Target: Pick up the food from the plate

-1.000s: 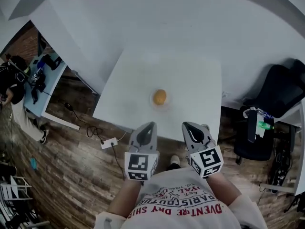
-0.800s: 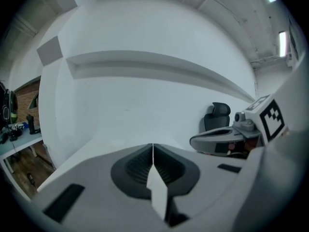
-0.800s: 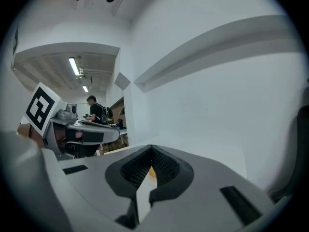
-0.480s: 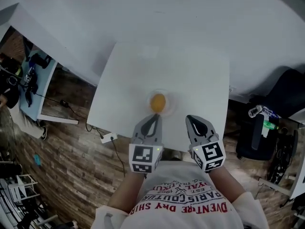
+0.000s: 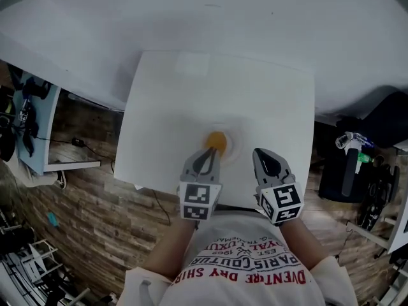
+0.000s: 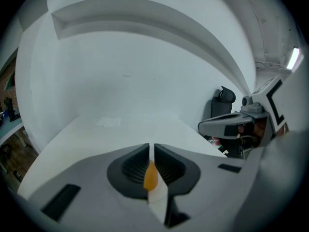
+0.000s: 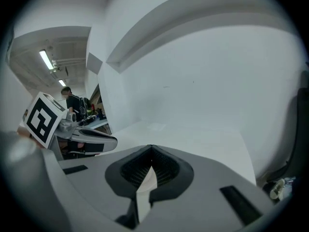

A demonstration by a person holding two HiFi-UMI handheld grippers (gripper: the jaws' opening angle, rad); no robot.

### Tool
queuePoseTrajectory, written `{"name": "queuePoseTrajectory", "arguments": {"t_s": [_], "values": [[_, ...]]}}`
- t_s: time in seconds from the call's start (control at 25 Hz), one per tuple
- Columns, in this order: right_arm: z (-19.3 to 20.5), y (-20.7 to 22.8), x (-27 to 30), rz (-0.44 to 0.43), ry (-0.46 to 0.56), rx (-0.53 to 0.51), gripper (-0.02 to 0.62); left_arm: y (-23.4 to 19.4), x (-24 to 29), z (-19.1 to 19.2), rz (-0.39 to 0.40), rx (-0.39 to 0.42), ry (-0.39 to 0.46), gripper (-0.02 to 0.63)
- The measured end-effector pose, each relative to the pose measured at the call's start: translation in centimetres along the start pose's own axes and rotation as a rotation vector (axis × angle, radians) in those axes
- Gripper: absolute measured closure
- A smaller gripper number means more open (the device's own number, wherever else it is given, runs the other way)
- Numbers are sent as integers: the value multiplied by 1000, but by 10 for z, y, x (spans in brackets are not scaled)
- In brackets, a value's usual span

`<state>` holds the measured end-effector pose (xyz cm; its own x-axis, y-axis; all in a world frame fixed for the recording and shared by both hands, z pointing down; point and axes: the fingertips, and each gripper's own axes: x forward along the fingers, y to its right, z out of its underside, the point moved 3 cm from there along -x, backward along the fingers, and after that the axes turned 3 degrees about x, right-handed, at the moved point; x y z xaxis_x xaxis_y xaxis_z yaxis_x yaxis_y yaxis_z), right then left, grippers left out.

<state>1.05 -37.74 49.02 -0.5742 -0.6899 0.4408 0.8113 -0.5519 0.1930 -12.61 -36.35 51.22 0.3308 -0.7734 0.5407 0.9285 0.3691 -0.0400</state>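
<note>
My left claw (image 5: 208, 153) hangs over the near part of the white tabletop (image 5: 166, 101). Its jaws are pressed together with only a hairline slit between them, and nothing is pinched. The tip points at the food (image 5: 217, 139), a round orange lump on a pale plate (image 5: 233, 146) near the middle of the tabletop's front half. From the head view the tip overlaps the food's near left edge. Whether it touches or merely hovers above, I cannot tell from that steep angle. In the left gripper view the food shows as an orange sliver through the slit, beyond the jaws and not gripped by them.

My right claw (image 5: 260, 153) sits just beside the left one, to the right of the plate and clear of the food. Its jaws also meet at the tip and hold nothing; bare white tabletop lies ahead of them in the right gripper view. Both claws slope down toward the tabletop, side by side and apart from each other. The plate lies between their tips, closer to the left. A brick-patterned floor (image 5: 83, 234) shows to the left below the tabletop, and a dark chair (image 5: 389, 116) stands off to the right.
</note>
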Motion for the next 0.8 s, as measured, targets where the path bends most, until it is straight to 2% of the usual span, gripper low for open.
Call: {"name": "queuePoseTrajectory", "arguments": {"t_s": [0.04,0.12,0.24,0.4,0.52,0.68,0.8], "values": [[4,1,5,4,-14,9,586,-3,6,5,10,-7,-21,585],[13,2,14,10,-41,20,586,-6,19,16,37,-27,-61,459],[26,2,24,18,-74,33,586,-10,37,30,63,-57,-92,337],[40,4,34,35,-107,45,586,-13,58,45,88,-62,-153,229],[49,9,37,47,-130,53,586,-11,72,54,107,-51,-211,193],[59,16,41,57,-158,77,586,-11,88,71,119,-30,-295,192],[63,25,41,72,-168,89,586,-12,96,77,112,-34,-322,192]]}}
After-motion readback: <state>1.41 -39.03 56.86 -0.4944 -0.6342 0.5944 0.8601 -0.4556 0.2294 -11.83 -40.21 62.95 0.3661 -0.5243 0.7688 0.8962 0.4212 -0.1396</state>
